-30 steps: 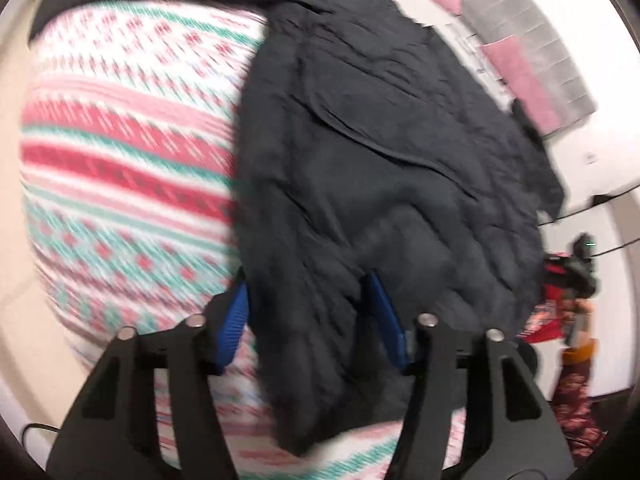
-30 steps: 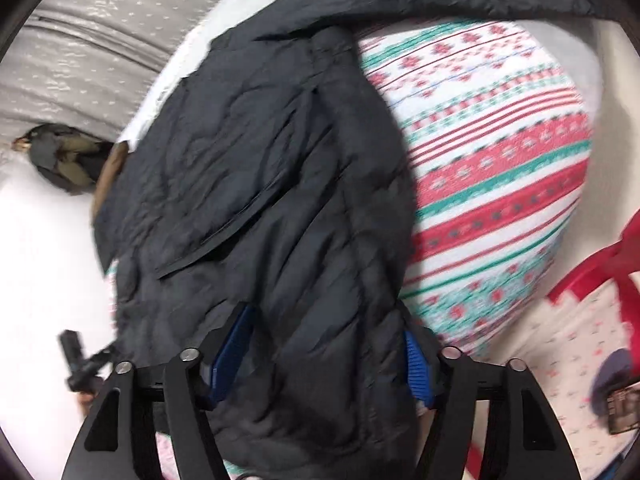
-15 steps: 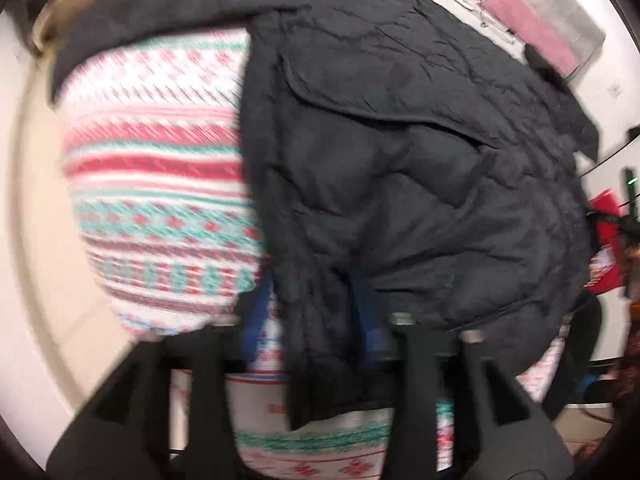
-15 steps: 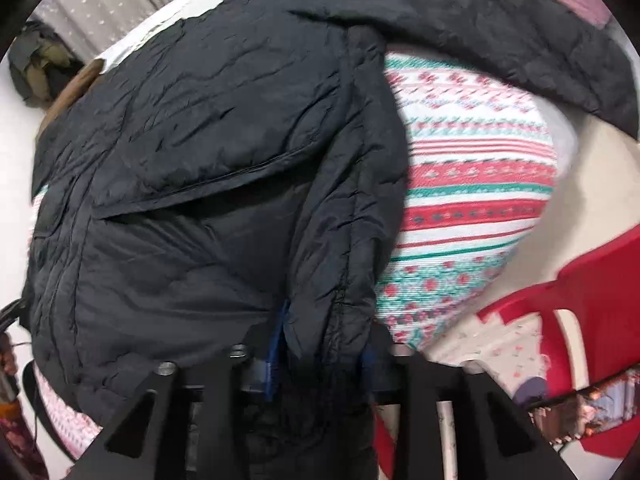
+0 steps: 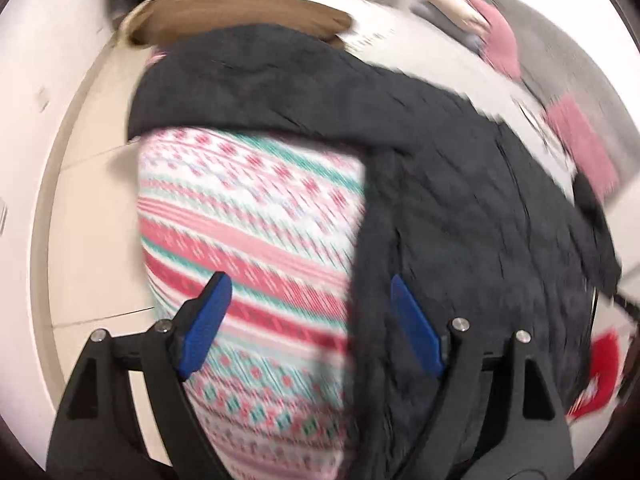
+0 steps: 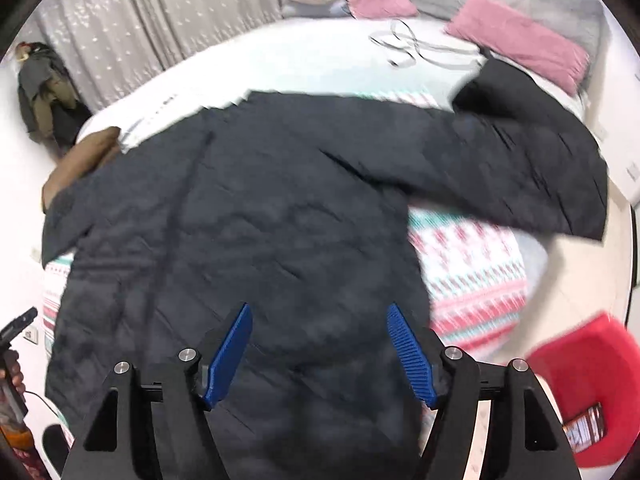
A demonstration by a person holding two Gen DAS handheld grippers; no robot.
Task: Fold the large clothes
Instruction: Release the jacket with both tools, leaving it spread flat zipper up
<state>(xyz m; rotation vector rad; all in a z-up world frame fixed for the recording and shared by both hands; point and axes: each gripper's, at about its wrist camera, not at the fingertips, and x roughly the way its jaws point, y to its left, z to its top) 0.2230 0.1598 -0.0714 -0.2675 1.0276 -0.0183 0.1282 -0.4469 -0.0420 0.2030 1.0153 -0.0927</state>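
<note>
**Dark coat spread on the bed, both grippers open above it**

One dark quilted coat [image 6: 256,216] lies spread over a bed, on top of a red, white and green patterned blanket [image 5: 248,232]. In the right wrist view its body fills the near and middle part of the bed, and one sleeve [image 6: 520,168] runs out to the far right, its end reaching the right edge of the mattress. In the left wrist view the coat covers the right half of the blanket, and a dark band of it crosses the far end; the left half of the blanket is bare, and pale floor [image 5: 88,208] shows just left of the bed edge. On the right side of the bed the patterned blanket shows between coat body and sleeve, with floor beyond it.

The left gripper [image 5: 308,320] has its jaws wide apart and holds nothing; its left blue pad [image 5: 208,320] is over the blanket, its right pad over the coat's edge. Whether either touches the fabric cannot be told through the blur. The right gripper [image 6: 320,348] also has its jaws wide apart and empty, both pads over the coat body.

Two pink pillows [image 6: 516,40] lie at the far end of the bed, a brown cushion [image 6: 84,152] sits at the far left corner, and one red chair [image 6: 588,380] stands near right.
</note>
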